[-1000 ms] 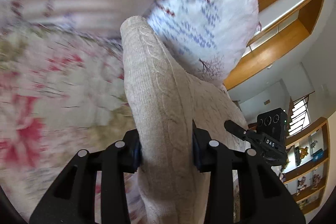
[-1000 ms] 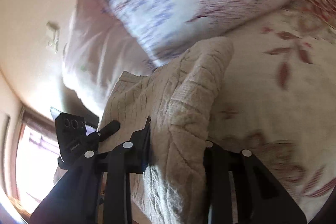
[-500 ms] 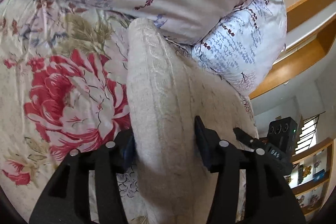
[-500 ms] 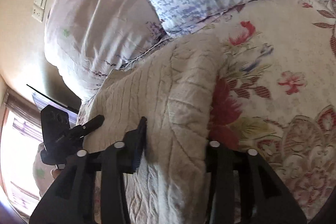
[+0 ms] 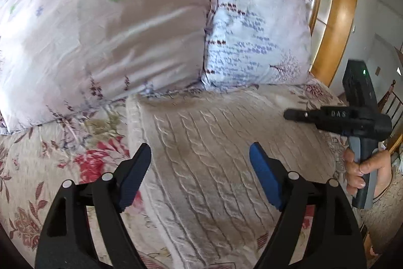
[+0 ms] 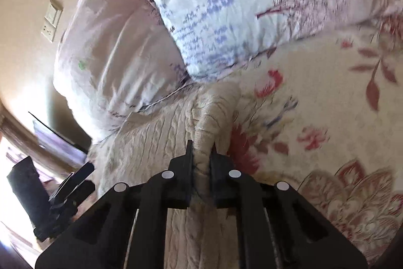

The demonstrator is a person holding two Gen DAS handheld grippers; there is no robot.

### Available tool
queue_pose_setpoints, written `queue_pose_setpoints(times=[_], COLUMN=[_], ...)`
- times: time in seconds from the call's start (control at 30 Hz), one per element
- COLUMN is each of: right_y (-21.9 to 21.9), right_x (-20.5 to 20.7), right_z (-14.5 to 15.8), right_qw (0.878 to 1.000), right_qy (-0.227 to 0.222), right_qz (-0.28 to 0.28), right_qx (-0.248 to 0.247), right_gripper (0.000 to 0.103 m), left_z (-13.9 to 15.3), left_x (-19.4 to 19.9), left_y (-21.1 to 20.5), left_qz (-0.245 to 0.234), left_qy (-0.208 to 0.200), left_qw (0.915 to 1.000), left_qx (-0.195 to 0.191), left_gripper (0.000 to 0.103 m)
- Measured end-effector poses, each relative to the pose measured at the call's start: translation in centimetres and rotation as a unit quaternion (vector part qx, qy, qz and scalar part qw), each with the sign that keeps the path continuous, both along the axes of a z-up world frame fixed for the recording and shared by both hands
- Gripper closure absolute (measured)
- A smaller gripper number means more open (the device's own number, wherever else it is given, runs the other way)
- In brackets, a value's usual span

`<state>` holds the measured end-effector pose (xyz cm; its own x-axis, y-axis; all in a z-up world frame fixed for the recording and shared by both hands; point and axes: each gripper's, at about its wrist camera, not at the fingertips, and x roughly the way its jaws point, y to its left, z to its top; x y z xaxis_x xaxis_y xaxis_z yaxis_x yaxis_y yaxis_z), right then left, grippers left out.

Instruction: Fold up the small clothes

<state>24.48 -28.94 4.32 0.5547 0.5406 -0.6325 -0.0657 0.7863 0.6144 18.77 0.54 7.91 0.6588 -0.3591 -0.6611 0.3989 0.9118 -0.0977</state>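
Note:
A cream cable-knit sweater (image 5: 226, 148) lies flat on the floral bedspread (image 5: 37, 168), its far edge against the pillows. My left gripper (image 5: 200, 160) is open and empty, hovering just above the sweater's left part. My right gripper (image 6: 201, 155) is shut on a bunched fold of the sweater (image 6: 211, 117) at its right edge. The right gripper also shows in the left wrist view (image 5: 289, 114), held by a hand at the sweater's right side. The left gripper shows at the lower left of the right wrist view (image 6: 75, 178).
Two pillows stand at the head of the bed: a pale lilac one (image 5: 100, 24) and a white one with blue print (image 5: 257, 37). A wooden headboard frame (image 5: 337, 17) rises at the right. A wall switch plate (image 6: 51, 19) is on the beige wall.
My left gripper has let go of the sweater and opened wide. The sweater has been laid down flat. My right gripper still pinches its edge, with the jaws closer together.

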Motion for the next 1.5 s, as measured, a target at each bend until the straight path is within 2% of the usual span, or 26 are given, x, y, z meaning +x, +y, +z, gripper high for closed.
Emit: queue_pose_setpoints(times=[0.1,0.3,0.37,0.4,0.43,0.47,0.6,0.7,0.83,0.9,0.93,1.03,1.13,1.17,1.23,1.27,1.3,1.37,1.4,1.43,1.5], right_y=[0.8,0.7,0.8,0.7,0.6,0.4,0.8,2.3,4.7,5.5,5.7,5.9,6.2,5.9,5.2,4.8,4.4,3.6,3.4,3.2,3.1], right_x=[0.9,1.5,1.6,1.4,1.0,0.0,-3.9,-6.5,-7.4,-7.1,-7.1,-7.2,-7.7,-8.1,-9.0,-9.4,-10.0,-11.0,-11.2,-11.6,-12.4], right_z=[-0.9,-2.1,-1.9,-1.6,-1.2,-0.5,2.4,3.5,2.1,0.7,0.6,0.5,0.9,1.3,2.0,2.3,2.8,3.5,3.6,3.7,3.7], right_qw=[0.999,0.997,0.996,0.996,0.995,0.995,0.993,0.988,0.980,0.975,0.973,0.973,0.970,0.972,0.976,0.976,0.975,0.974,0.974,0.973,0.971], right_qy=[0.018,0.040,0.040,0.037,0.031,0.013,-0.062,-0.099,-0.079,-0.058,-0.063,-0.061,-0.063,-0.064,-0.072,-0.078,-0.085,-0.097,-0.097,-0.098,-0.105], right_qz=[-0.006,-0.012,-0.010,-0.011,-0.014,-0.019,0.003,0.049,0.095,0.093,0.089,0.075,0.067,0.059,0.040,0.028,0.016,0.001,-0.004,-0.011,-0.020], right_qx=[-0.048,-0.062,-0.076,-0.085,-0.091,-0.094,-0.103,-0.107,-0.155,-0.193,-0.203,-0.211,-0.223,-0.217,-0.204,-0.202,-0.205,-0.206,-0.206,-0.207,-0.213], right_gripper=[0.092,0.091,0.084,0.072,0.064,0.063,0.063,0.063,0.063,0.063,0.063,0.062,0.061,0.058,0.031,0.025,0.018,0.013,0.005,0.001,0.001], left_z=[-1.4,-3.4,-3.6,-3.5,-3.4,-3.1,-2.3,-2.4,-3.6,-4.4,-4.7,-5.6,-5.5,-5.2,-4.7,-4.5,-4.4,-4.3,-4.2,-4.2,-4.2], left_x=[0.8,1.6,2.0,1.9,1.6,1.2,-0.8,-2.2,-2.9,-2.7,-2.6,-2.3,-2.7,-3.2,-4.4,-4.8,-5.5,-6.6,-7.2,-7.7,-8.3], left_y=[-0.4,-1.8,-2.0,-1.9,-1.6,-1.3,1.0,2.6,3.1,3.0,2.9,2.5,2.8,3.0,3.5,3.6,3.9,4.3,4.4,4.4,4.2], left_qz=[0.012,0.027,0.030,0.033,0.037,0.039,0.056,0.076,0.081,0.082,0.083,0.088,0.095,0.097,0.097,0.097,0.100,0.113,0.121,0.123,0.131], left_qy=[0.024,0.039,0.035,0.034,0.033,0.033,0.037,0.036,0.050,0.060,0.063,0.065,0.061,0.057,0.046,0.043,0.040,0.034,0.031,0.031,0.032], left_qw=[0.9994,0.9966,0.9962,0.9964,0.9969,0.9972,0.9973,0.9960,0.9944,0.9933,0.9930,0.9920,0.9923,0.9928,0.9938,0.9941,0.9940,0.9928,0.9921,0.9918,0.9907], left_qx=[0.022,0.068,0.074,0.070,0.062,0.055,0.028,0.031,0.048,0.055,0.055,0.063,0.050,0.041,0.027,0.023,0.018,0.016,0.015,0.014,0.020], left_gripper=[0.028,0.027,0.024,0.025,0.025,0.025,0.025,0.025,0.025,0.025,0.025,0.023,0.023,0.023,0.022,0.021,0.016,0.007,0.004,0.003,0.002])
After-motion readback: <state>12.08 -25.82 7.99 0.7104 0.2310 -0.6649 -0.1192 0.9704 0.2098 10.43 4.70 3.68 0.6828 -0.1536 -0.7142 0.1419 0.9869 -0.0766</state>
